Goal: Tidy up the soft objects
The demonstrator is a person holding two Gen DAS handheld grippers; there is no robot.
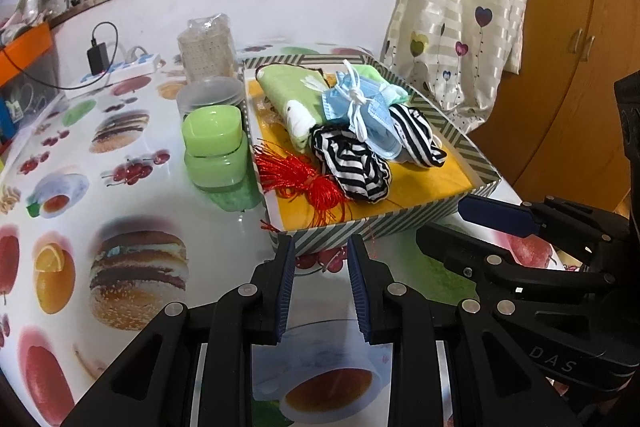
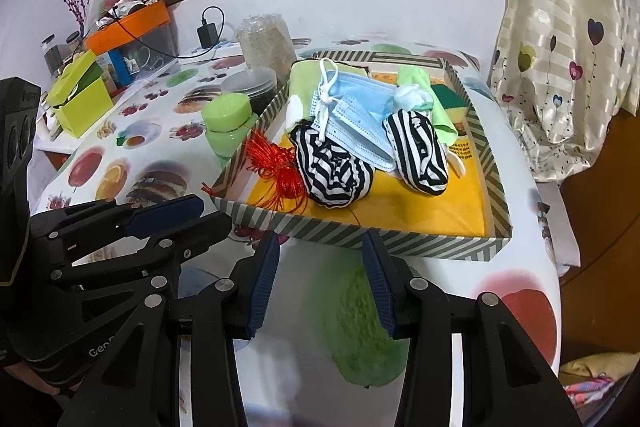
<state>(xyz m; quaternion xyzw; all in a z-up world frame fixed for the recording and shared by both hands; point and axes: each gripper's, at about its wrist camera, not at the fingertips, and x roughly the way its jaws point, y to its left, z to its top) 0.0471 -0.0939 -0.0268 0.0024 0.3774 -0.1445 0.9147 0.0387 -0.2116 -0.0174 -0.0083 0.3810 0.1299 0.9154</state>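
- The letters "D A S" are being shown on the body of the right gripper (image 1: 466, 223) in the left wrist view; "Gen" is being shown on the body of the left gripper (image 2: 204, 213) in the right wrist view. Small print on the tray's yellow liner cannot be read.
- The left gripper (image 1: 321, 285) is being held narrowly parted and empty, just short of the near wall of the striped tray (image 1: 384, 225), at 6 o'clock of it.
- The right gripper (image 2: 318, 285) is being held somewhat wider, also empty, before the same tray (image 2: 360, 233).
- The soft objects are being kept inside the tray: a red tassel (image 1: 298, 177) at 9 o'clock, spilling over the left wall; two striped cloth pieces (image 1: 352, 165) in the middle; a blue face mask (image 1: 366, 107) lying across them; a green cloth (image 1: 288, 89) at 12 o'clock.
- A green sponge (image 2: 450, 101) is being seen at 1 o'clock in the tray.
- A green jar (image 1: 214, 151) is being kept just beside the tray's left wall on the table (image 1: 160, 195).
- Bare yellow liner is being left open at 5 o'clock of the tray.
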